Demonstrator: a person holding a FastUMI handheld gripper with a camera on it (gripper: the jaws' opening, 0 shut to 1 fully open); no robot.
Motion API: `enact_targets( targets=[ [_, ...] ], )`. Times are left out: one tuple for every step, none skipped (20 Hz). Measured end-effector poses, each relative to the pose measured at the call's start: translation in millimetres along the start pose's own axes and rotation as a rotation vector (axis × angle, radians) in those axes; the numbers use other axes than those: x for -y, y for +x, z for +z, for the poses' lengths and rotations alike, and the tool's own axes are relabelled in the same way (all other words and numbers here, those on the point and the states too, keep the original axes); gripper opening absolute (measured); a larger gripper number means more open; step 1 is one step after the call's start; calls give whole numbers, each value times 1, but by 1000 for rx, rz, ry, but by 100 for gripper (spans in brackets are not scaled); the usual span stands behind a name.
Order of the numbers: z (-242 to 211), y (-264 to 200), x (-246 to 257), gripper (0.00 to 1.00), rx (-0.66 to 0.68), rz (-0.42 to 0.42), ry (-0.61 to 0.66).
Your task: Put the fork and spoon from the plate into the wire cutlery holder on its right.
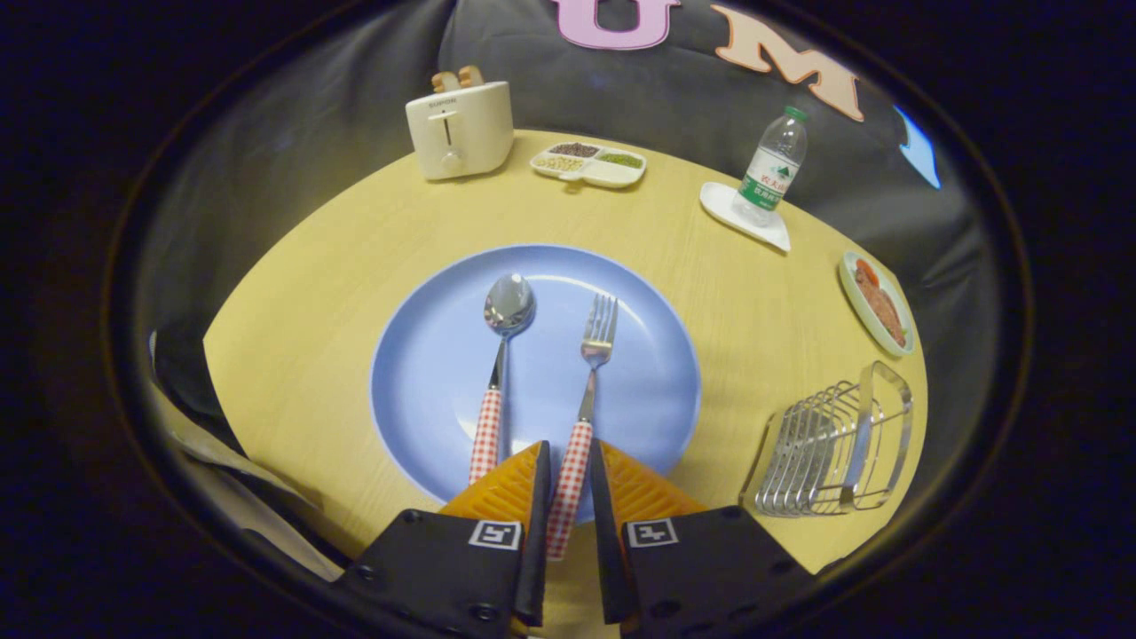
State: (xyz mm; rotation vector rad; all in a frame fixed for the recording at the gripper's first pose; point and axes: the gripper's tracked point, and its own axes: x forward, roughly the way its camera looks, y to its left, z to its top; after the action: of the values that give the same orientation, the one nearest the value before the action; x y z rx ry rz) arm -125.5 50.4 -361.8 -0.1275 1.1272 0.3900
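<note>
Tongs (568, 461) straddle the fork (586, 399) handle on the plate (417, 373), near pinching; full contact unclear. Spoon (499, 373) just beside. Step: fork pickup. Next: squeeze, lift, carry to holder (834, 444).

Nothing I can read for sure. Toaster (460, 131), far left on the desk: small brand word on the front, too tiny to make out. Water bottle (772, 169), far right: green-and-white label, print too small to read. My gripper (570, 448): a square black-and-white marker (495, 534) on each of the jaws, which sit either side of the fork (590, 373) handle; contact unclear.
</note>
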Motion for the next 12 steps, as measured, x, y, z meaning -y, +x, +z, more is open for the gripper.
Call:
enact_targets(
  targets=[
    [-5,1,-3,21,-25,7,-4],
    [-5,-3,-2,13,-25,4,-5],
    [-8,-5,-1,13,-38,-3,-11],
    [-8,-8,3,13,-53,-7,-16],
    [-5,-15,6,13,-48,-4,-13],
    [2,-21,7,13,-37,4,-12],
    [7,-28,11,13,-36,6,-22],
    [14,-36,15,13,-26,9,-36],
    [19,-43,18,13,-23,16,-49],
    [23,-51,22,13,-30,21,-62],
    [23,-60,26,13,-40,26,-73],
    [26,-69,32,13,-41,33,-79]
  ],
)
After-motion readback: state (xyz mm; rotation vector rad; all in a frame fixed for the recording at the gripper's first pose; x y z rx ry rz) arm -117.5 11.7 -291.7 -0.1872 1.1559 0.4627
